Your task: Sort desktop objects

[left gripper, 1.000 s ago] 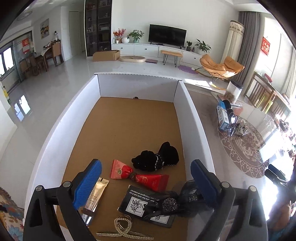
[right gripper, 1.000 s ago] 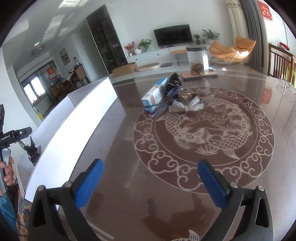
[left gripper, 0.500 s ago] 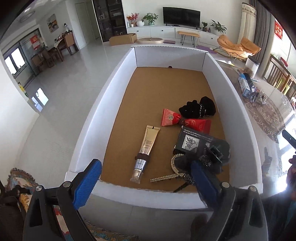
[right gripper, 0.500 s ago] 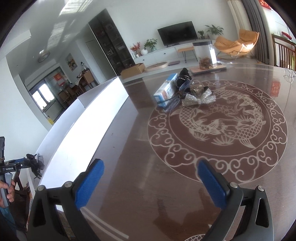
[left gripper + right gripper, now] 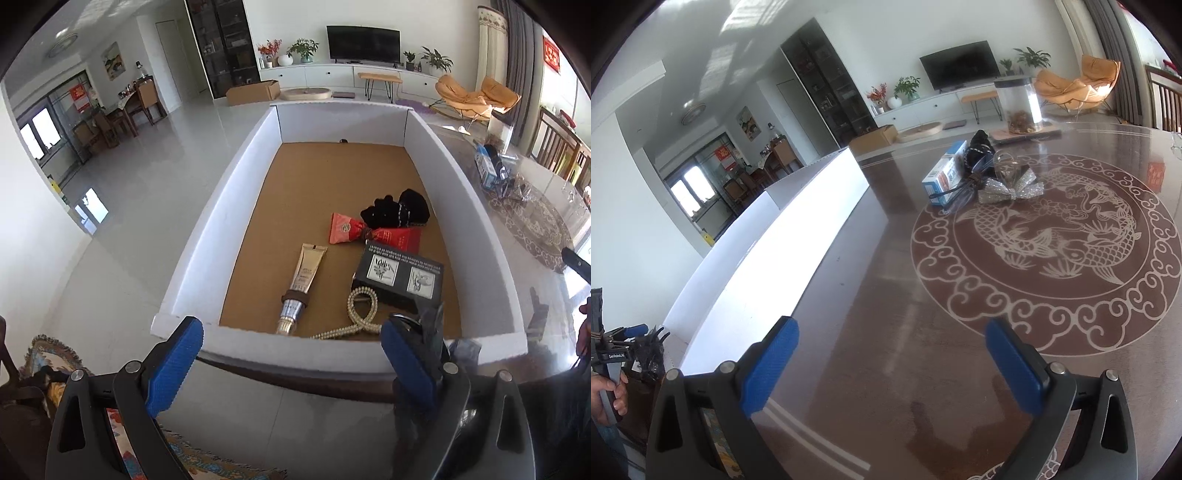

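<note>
Snagging risk: black mesh hair clip (image 5: 434, 325) is clinging to wide-open left gripper's (image 5: 291, 354) right pad, dangling over white box (image 5: 354, 345) rim.

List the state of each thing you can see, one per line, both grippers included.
left gripper: open, holding nothing.
right gripper: open, empty, over bare table.
white box: open-topped, on the table.
gold tube: lying flat in the box.
red tube: lying flat in the box.
black card: flat, beside the red tube.
pearl clip: near the front wall.
silver bow: on the table, outside the box.
clear jar: upright, lid on.
</note>
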Demonstrator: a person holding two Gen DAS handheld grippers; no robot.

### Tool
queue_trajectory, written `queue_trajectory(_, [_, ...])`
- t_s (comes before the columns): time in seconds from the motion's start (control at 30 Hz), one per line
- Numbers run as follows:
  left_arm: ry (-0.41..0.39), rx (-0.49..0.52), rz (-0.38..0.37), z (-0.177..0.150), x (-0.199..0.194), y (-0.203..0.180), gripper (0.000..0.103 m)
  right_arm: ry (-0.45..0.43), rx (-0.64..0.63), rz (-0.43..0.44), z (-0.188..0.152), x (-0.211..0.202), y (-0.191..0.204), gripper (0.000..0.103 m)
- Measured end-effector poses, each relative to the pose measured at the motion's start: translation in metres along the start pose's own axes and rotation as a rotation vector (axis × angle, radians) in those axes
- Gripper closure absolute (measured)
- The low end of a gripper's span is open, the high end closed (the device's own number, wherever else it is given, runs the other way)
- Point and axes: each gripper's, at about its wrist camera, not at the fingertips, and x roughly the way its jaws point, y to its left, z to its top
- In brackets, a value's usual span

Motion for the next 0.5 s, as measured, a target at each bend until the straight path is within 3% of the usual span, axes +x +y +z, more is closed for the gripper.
queue_trajectory(0.1, [-0.186,-0.063,-0.102,0.038,-0.021,0.005,0.004,-0.001,-0.001,-0.003,-0.001,-0.002,0.000,0.002])
queue_trajectory(0.13, [-0.209,-0.027,-0.086,0.050,-0.014,0.002,0.000,-0.009,-0.004,-0.003,-0.001,-0.005,0.001,0.002])
queue_trajectory(0.17, [-0.135,0.012,-0.010,0.063,0.002,-0.004,0.003,-0.015,-0.006,-0.002,-0.001,-0.008,0.001,0.002])
queue_trajectory(0.2, [-0.103,0.027,0.012,0.076,0.009,-0.005,0.008,-0.016,-0.009,-0.004,-0.001,-0.010,0.001,0.002])
queue_trajectory(0.23, [-0.176,0.036,-0.035,0.083,0.005,-0.004,0.007,-0.016,-0.014,-0.010,-0.001,-0.013,0.000,0.002])
queue_trajectory(0.27, [-0.224,0.044,-0.033,0.089,0.011,-0.001,0.000,-0.020,-0.018,-0.016,-0.001,-0.015,0.000,0.002])
queue_trajectory(0.33, [-0.025,0.043,0.063,0.107,0.058,0.001,0.002,-0.027,-0.018,-0.021,-0.001,-0.019,-0.003,0.002])
queue_trajectory(0.37, [0.015,0.009,0.018,0.110,0.066,0.004,0.012,-0.025,-0.013,-0.026,-0.001,-0.020,-0.005,0.002])
queue_trajectory(0.43, [-0.008,-0.028,-0.124,0.114,0.062,0.001,0.011,-0.032,-0.001,-0.030,-0.002,-0.024,-0.009,0.002])
queue_trajectory(0.5, [-0.035,0.004,-0.099,0.115,0.061,-0.009,0.004,-0.036,0.008,-0.036,-0.004,-0.026,-0.013,0.002])
